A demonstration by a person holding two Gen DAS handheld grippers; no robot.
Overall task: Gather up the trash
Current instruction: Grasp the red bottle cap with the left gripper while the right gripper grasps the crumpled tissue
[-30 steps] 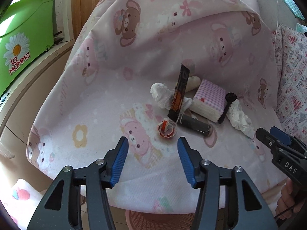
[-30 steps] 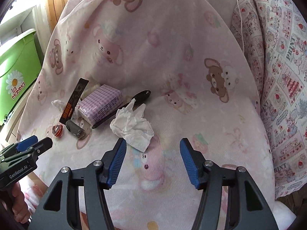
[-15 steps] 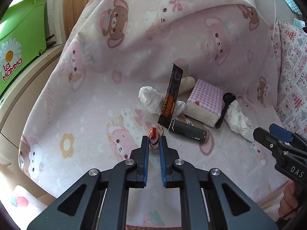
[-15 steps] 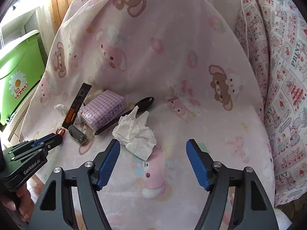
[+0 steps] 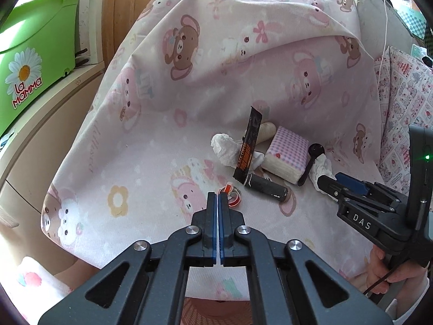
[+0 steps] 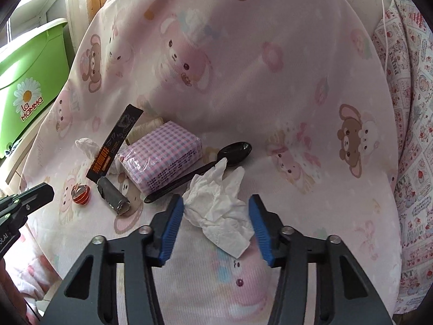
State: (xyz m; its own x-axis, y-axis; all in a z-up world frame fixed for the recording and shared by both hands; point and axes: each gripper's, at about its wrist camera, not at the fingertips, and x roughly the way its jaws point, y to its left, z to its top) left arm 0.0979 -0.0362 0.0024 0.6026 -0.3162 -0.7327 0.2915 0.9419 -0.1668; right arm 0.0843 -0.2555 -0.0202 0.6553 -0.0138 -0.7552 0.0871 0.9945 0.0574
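Trash lies on a chair covered in pink bear cloth (image 5: 151, 162). My left gripper (image 5: 218, 197) is shut with nothing between its pads; a small red wrapper (image 5: 232, 195) lies on the cloth just beyond its tips, right of them. It also shows in the right wrist view (image 6: 81, 193). My right gripper (image 6: 216, 211) is open, its pads on either side of a crumpled white tissue (image 6: 219, 211). Nearby lie a black coffee sachet (image 6: 115, 146), a dark tube (image 6: 112, 195), a black spoon (image 6: 205, 165) and a second tissue (image 5: 224, 146).
A pink checked tissue pack (image 6: 162, 157) and a beige thread spool (image 5: 266, 131) sit among the trash. A green bin (image 5: 29, 54) stands at the left on a shelf. A pink woven basket (image 5: 216, 311) sits below the seat's front edge. Patterned bedding (image 6: 414, 135) lies right.
My left gripper closed from open and pulled back slightly; the red wrapper stays on the cloth. My right gripper moved forward and down, so the tissue now sits between its pads.
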